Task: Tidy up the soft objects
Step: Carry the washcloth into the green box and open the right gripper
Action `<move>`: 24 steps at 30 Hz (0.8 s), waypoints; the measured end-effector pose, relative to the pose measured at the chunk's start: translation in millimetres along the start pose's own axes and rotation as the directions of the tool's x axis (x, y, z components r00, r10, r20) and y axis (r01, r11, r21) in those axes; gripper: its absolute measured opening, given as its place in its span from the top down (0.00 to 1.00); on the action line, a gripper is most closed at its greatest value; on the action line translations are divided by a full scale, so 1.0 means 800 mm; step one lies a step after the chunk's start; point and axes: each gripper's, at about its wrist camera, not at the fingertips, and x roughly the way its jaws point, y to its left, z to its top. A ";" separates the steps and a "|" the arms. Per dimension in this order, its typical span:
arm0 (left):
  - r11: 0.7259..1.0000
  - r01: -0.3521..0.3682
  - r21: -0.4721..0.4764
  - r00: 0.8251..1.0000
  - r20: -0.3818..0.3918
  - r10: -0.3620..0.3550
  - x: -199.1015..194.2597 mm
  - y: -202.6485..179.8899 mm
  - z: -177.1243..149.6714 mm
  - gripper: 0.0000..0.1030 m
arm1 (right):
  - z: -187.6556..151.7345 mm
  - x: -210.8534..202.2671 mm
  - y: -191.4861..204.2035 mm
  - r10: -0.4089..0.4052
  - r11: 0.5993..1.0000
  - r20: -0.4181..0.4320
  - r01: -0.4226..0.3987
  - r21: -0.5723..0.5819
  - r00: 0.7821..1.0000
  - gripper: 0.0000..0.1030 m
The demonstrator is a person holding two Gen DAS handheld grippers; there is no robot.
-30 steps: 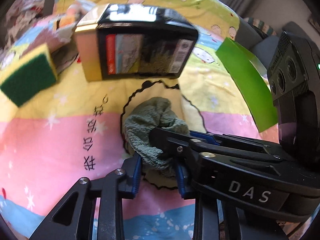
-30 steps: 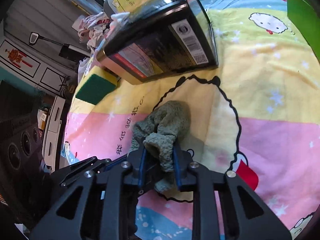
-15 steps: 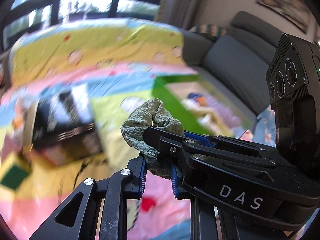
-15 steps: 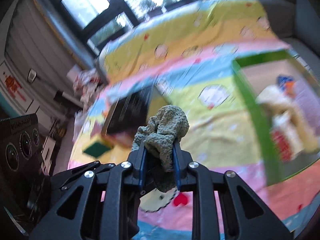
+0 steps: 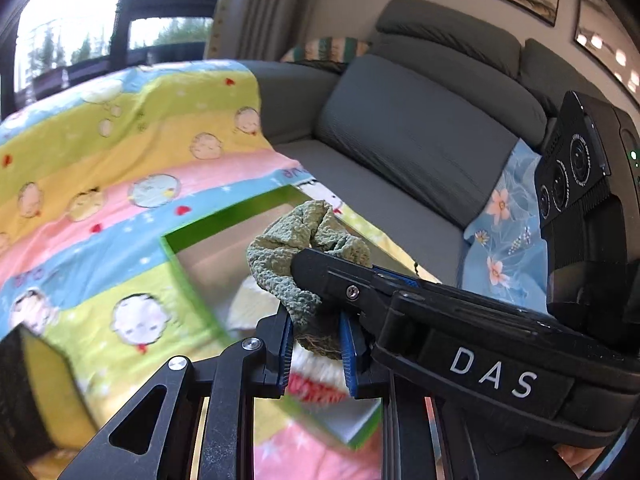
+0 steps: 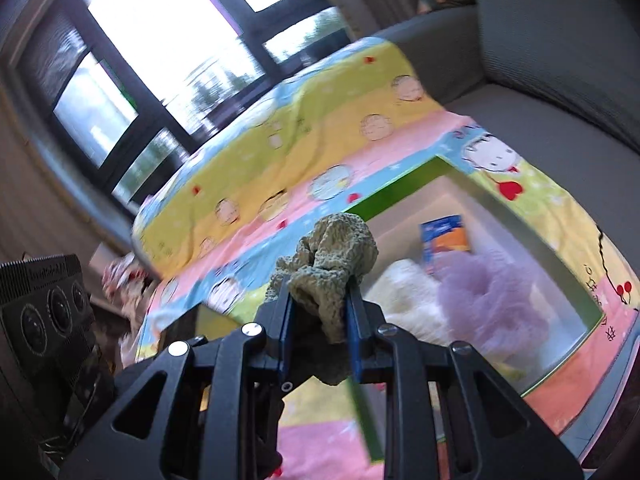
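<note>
Transport step: left gripper [image 5: 316, 350] and right gripper [image 6: 320, 332] both clenched on green cloth [image 6: 332, 264], held in air near green-rimmed box [image 6: 404, 192], next move likely calls for centring over the opening, then releasing both jaws.

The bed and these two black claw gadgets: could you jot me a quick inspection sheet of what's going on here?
Surface: cartoon blanket with yellow, pink and blue stripes.
Job's things: green cloth bunched up; green-rimmed box holding a purple puff, something white and fluffy, and a blue packet.
Clutter: dark box at the left edge, blurred.
Grippers: left gripper and right gripper, both with jaws shut on the green cloth, above the box.
Cables: nothing seen.
Surroundings: grey sofa, window, framed pictures.
</note>
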 end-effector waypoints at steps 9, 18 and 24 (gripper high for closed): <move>0.997 0.076 -0.020 0.989 -0.129 -0.078 0.093 -0.005 0.002 0.80 | 0.008 0.037 -0.071 -0.106 0.980 -0.033 0.110 0.166 0.994 0.78; 0.998 0.030 -0.048 0.981 -0.189 -0.039 0.127 -0.004 -0.009 0.80 | 0.000 0.067 -0.096 -0.171 0.961 -0.101 0.189 0.204 0.980 0.76; 0.998 0.034 -0.051 0.986 -0.163 -0.042 0.088 0.003 -0.006 0.65 | 0.002 0.048 -0.082 -0.216 0.960 -0.035 0.219 0.174 0.976 0.46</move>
